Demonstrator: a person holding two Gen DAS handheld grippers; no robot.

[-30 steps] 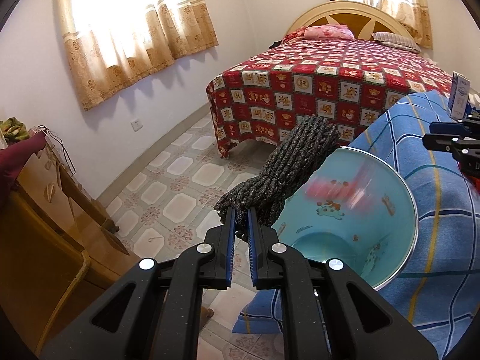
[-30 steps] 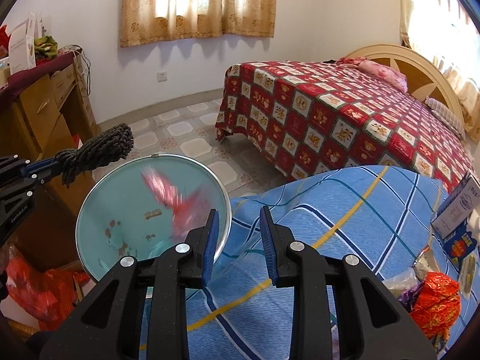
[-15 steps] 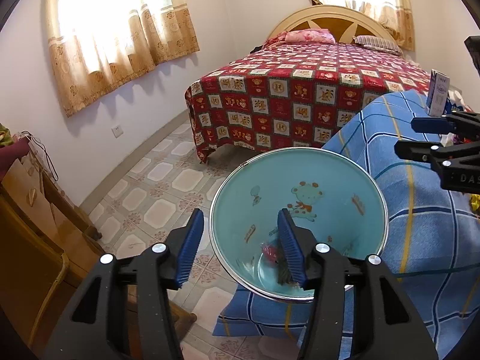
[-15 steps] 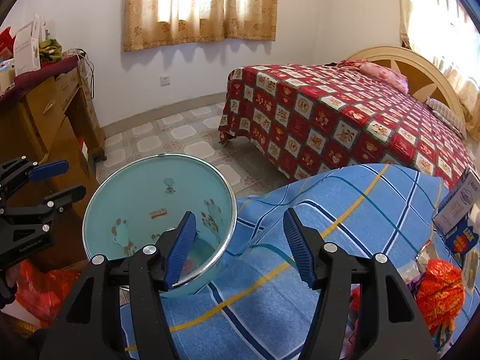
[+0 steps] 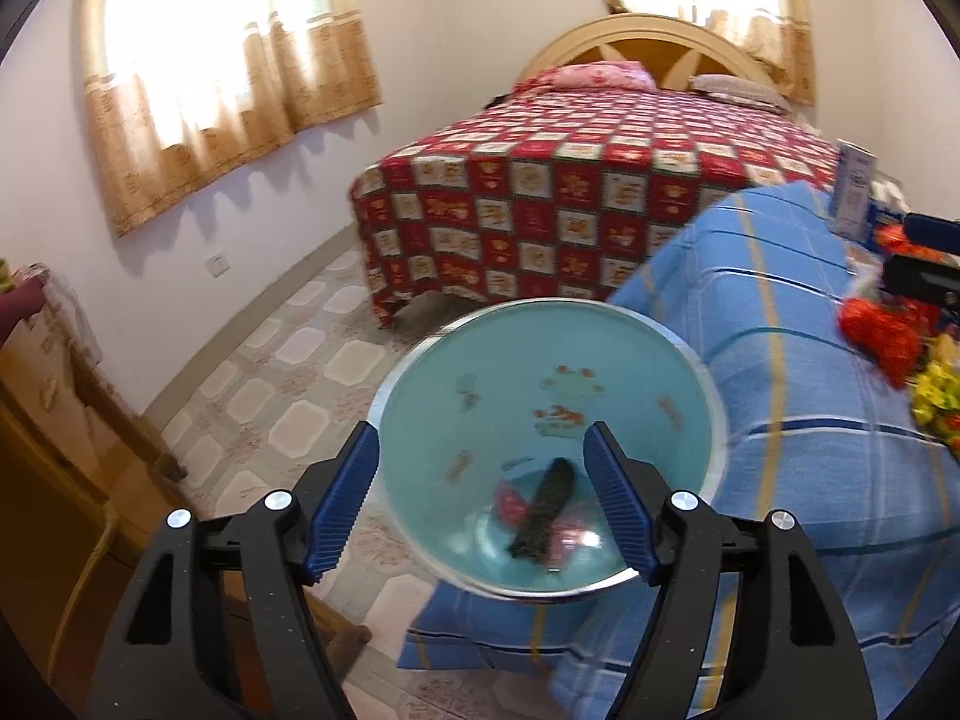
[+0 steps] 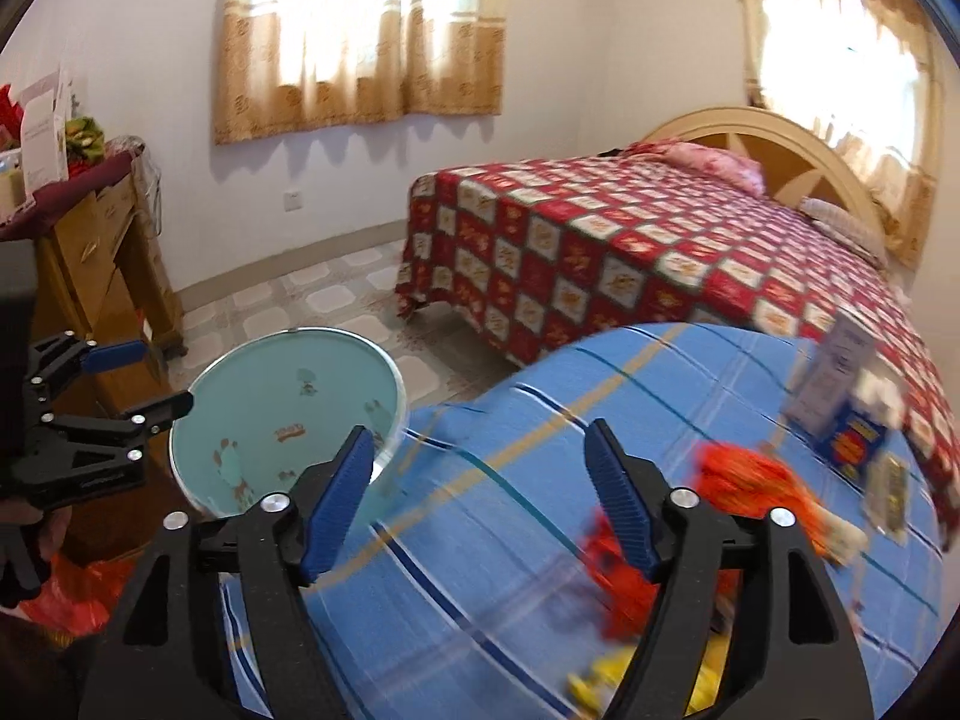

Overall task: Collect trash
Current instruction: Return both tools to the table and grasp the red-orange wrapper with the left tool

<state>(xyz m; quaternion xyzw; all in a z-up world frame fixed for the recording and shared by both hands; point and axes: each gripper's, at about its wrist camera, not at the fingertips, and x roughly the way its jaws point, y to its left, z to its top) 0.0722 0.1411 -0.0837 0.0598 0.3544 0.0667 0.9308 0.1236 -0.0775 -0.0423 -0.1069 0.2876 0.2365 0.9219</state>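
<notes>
Trash in bin: a dark knitted piece (image 5: 549,507) lies at the bottom of the light-blue bin (image 5: 420,384), with a red wrapper (image 5: 510,503) and a pinkish scrap (image 5: 564,540) beside it
Bin: round, metal-rimmed, with cartoon prints on its inner wall; it stands on the tiled floor (image 5: 300,372) against the edge of the blue striped cloth (image 5: 798,420)
Trash left on cloth: an orange-red crumpled wrapper (image 6: 750,474), a yellow piece (image 6: 606,684) near the bottom edge, a white carton (image 6: 831,378) and a blue packet (image 6: 852,444) at the far right; blurred in the right wrist view
Left gripper (image 5: 480,501): released, its jaws have just been opening and stand wide apart, nothing between the pads; it hangs over the bin mouth, apart from the trash below
Right gripper (image 6: 474,495): released, its jaws have just been opening, nothing pinched; it is over the cloth, between the bin and the orange-red wrapper
Surroundings: a bed with a red checked cover (image 5: 570,204), curtained windows (image 6: 360,30), a wooden dresser (image 6: 102,264) by the wall
</notes>
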